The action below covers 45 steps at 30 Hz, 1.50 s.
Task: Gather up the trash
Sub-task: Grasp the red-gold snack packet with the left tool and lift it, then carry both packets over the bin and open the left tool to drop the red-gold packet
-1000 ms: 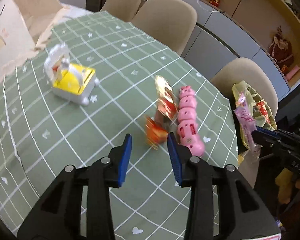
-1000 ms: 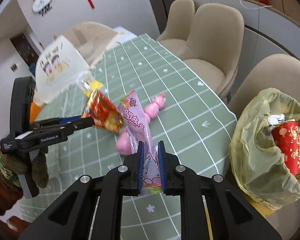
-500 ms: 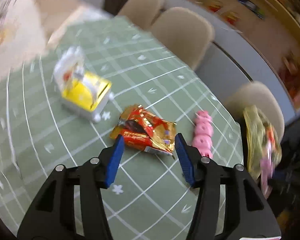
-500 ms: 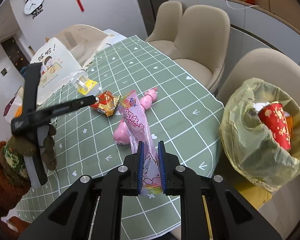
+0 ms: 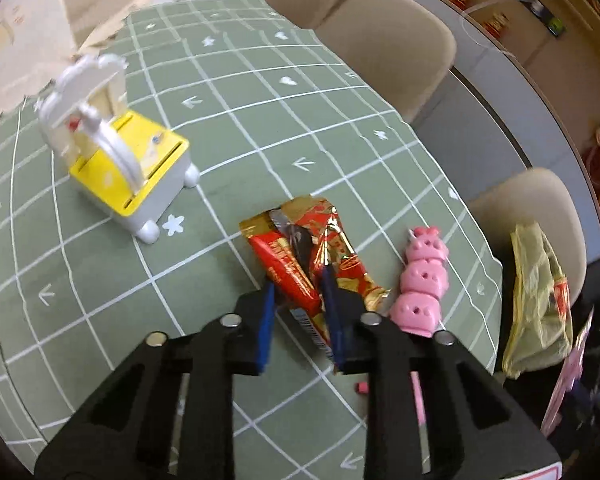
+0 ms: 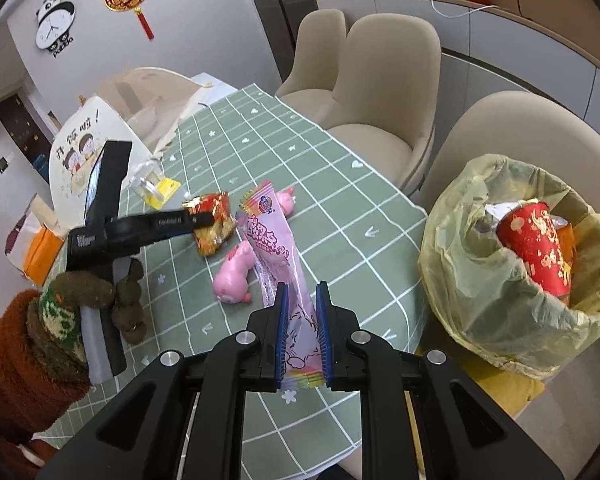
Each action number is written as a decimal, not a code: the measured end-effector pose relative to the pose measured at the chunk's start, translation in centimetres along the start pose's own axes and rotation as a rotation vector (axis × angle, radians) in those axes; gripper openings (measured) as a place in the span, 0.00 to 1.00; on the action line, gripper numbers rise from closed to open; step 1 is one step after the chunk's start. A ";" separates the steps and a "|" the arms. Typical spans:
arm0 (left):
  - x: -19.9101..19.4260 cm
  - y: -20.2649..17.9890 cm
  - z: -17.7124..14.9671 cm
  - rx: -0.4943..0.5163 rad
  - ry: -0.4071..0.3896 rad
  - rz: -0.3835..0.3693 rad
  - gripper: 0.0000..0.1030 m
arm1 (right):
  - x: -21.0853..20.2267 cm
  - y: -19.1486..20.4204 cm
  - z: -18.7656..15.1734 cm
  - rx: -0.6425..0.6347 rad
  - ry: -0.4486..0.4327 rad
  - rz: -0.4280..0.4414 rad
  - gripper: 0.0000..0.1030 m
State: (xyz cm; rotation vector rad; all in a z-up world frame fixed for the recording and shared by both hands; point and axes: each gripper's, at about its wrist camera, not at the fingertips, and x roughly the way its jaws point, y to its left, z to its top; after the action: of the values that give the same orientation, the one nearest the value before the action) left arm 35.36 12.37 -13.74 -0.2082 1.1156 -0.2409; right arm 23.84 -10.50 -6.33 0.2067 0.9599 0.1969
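A crumpled red and gold snack wrapper (image 5: 300, 248) lies on the green checked tablecloth (image 5: 260, 92). My left gripper (image 5: 298, 300) is shut on the wrapper's near end; it also shows in the right wrist view (image 6: 204, 220) on the wrapper (image 6: 212, 228). My right gripper (image 6: 302, 304) is shut on a long pink snack wrapper (image 6: 276, 252) and holds it upright above the table's edge. A bin lined with a yellow-green bag (image 6: 516, 280), with a red can (image 6: 536, 248) inside, stands to the right on a chair.
A pink pig toy (image 5: 420, 280) lies right of the red wrapper. A yellow and white toy box (image 5: 116, 160) stands at the left. Beige chairs (image 6: 384, 80) line the table's far side. A paper bag (image 6: 80, 152) stands at the back.
My left gripper came down over the red wrapper and closed on its near end. My right gripper kept hold of the pink wrapper and drew back toward the bin.
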 end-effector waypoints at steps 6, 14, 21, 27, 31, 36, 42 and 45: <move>-5.2 -2.5 -0.3 0.142 -0.073 0.027 0.15 | -1.7 0.0 1.7 -0.015 -0.065 0.041 0.14; -13.6 -6.5 0.0 0.190 -0.215 -0.041 0.15 | -6.7 -0.7 4.2 -0.080 -0.202 0.082 0.14; -17.4 -11.7 0.3 0.230 -0.284 -0.134 0.15 | -10.9 -4.2 5.5 -0.098 -0.296 0.045 0.14; -15.4 -19.1 0.6 0.307 -0.260 -0.205 0.15 | -13.9 -9.8 5.4 -0.058 -0.342 -0.009 0.14; -12.3 -23.8 0.7 0.353 -0.179 -0.294 0.15 | -15.5 -14.4 4.7 -0.010 -0.357 -0.063 0.14; -6.7 -29.1 0.5 0.387 -0.032 -0.401 0.16 | -16.6 -20.6 3.4 0.089 -0.370 -0.120 0.14; 0.0 -34.0 -0.3 0.392 0.126 -0.412 0.16 | -16.2 -26.1 1.5 0.185 -0.344 -0.162 0.14; 2.1 -35.9 -0.9 0.410 0.162 -0.401 0.17 | -15.6 -27.9 0.9 0.216 -0.327 -0.168 0.14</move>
State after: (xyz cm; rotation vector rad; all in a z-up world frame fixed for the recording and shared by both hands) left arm 32.28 -22.61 -5.72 -0.0440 1.1521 -0.8465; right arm 17.94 -41.44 -0.76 0.3438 0.6675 -0.0950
